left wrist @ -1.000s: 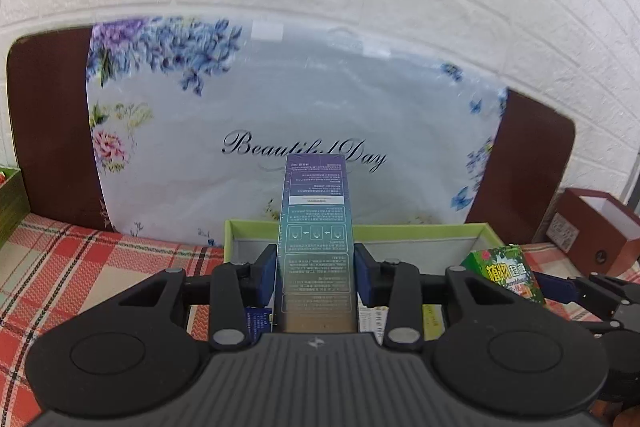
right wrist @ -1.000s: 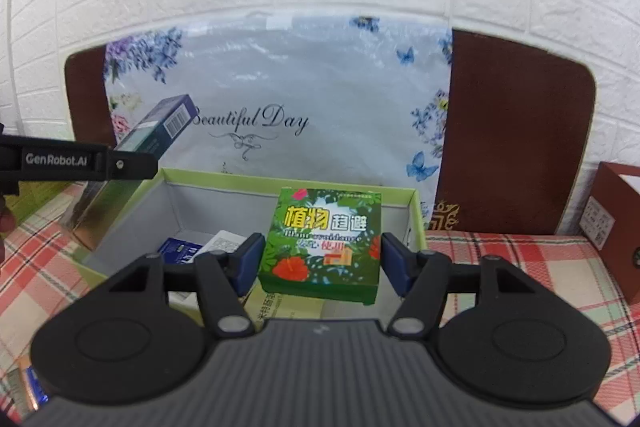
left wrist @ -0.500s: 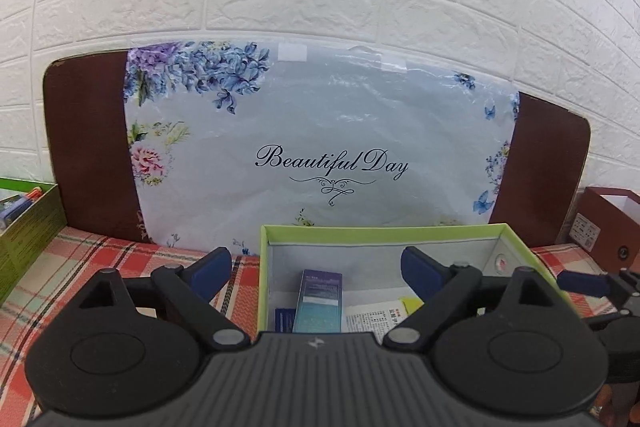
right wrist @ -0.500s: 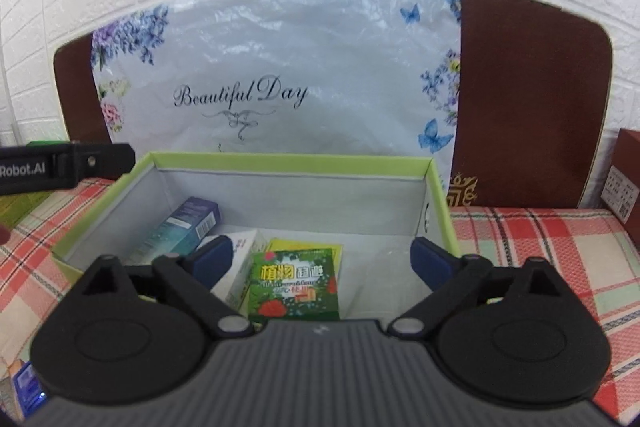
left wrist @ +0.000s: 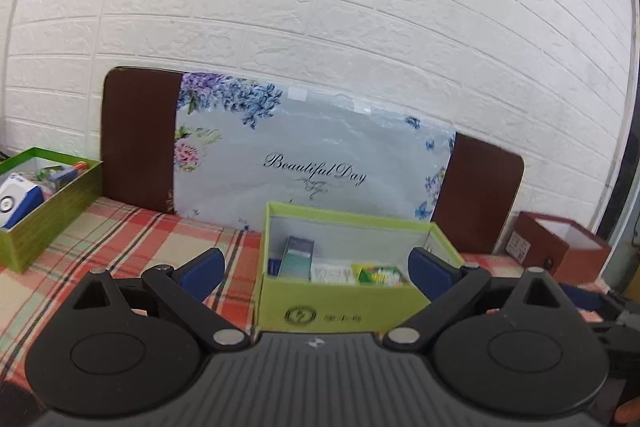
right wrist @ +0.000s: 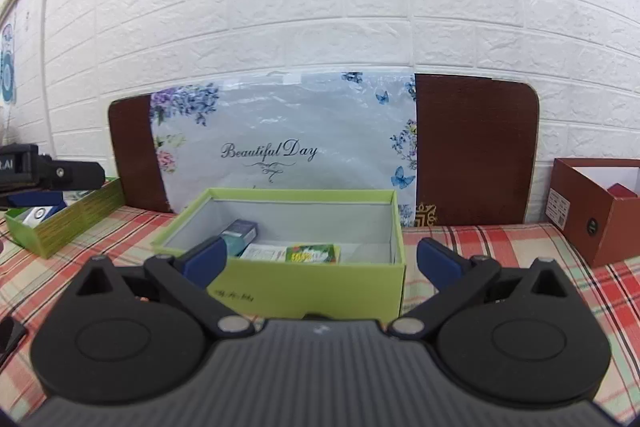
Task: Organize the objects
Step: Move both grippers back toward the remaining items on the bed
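Observation:
An open lime-green box [left wrist: 344,217] [right wrist: 296,191] stands on the plaid cloth ahead of both grippers. Inside it a tall teal-and-purple carton [left wrist: 298,257] [right wrist: 240,235] leans at the left. A white packet [left wrist: 332,273] [right wrist: 264,251] and a green plant-print pack [left wrist: 380,275] [right wrist: 312,253] lie beside it. My left gripper [left wrist: 316,265] hangs short of the box's front wall, its jaws opening wide with nothing between them. My right gripper [right wrist: 322,259] is open too, empty, and just as far back from the box.
A second green box [left wrist: 52,203] [right wrist: 68,219] with small items sits at the far left. A red-brown box [left wrist: 560,247] [right wrist: 596,211] stands at the right. A floral bag [left wrist: 320,163] on a brown board leans on the brick wall. The left gripper's side [right wrist: 48,171] shows at the right view's left edge.
Both grippers opened: the left let go of the teal-and-purple carton, the right the green plant-print pack. Both items now lie in the green box, and both grippers have drawn back from it.

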Motion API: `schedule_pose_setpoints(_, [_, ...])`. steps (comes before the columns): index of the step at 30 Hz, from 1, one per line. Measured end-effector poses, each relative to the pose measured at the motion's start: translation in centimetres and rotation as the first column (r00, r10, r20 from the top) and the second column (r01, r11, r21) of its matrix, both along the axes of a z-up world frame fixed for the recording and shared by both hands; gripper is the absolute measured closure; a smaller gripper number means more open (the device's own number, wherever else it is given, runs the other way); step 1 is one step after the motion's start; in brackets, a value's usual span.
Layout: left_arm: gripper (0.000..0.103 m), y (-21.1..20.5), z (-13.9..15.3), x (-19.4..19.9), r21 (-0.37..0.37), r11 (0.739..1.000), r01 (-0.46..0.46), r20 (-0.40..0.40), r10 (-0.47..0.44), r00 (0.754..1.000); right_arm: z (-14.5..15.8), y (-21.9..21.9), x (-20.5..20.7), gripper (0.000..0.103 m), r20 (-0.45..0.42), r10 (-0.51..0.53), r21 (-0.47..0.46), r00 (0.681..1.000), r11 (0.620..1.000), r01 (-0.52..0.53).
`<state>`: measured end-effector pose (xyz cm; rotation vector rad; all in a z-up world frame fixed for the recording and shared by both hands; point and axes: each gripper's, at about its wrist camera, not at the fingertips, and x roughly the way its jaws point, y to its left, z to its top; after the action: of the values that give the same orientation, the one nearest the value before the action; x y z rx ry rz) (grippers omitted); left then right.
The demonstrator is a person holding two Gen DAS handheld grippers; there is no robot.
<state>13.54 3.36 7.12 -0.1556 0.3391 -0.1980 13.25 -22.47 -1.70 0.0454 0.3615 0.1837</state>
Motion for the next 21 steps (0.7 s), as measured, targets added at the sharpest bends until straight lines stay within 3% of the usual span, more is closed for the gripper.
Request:
schedule_pose_setpoints(10, [0.002, 0.6, -5.5, -5.5, -0.051, 0.999, -0.017, -0.169, 0.008, 0.986, -3.4, 0.7, -8.4, 0.000, -0.048, 0.002, -0.013, 0.999, 1.000, -0.003])
schedule_pose_setpoints(21, [0.003, 1.2, -9.7, -7.3, -0.048, 0.998, -0.032, -0.294, 0.016, 0.956, -9.1, 1.5, -12.9, 0.000, -0.194, -0.012, -0.010, 0.981, 1.000, 0.011])
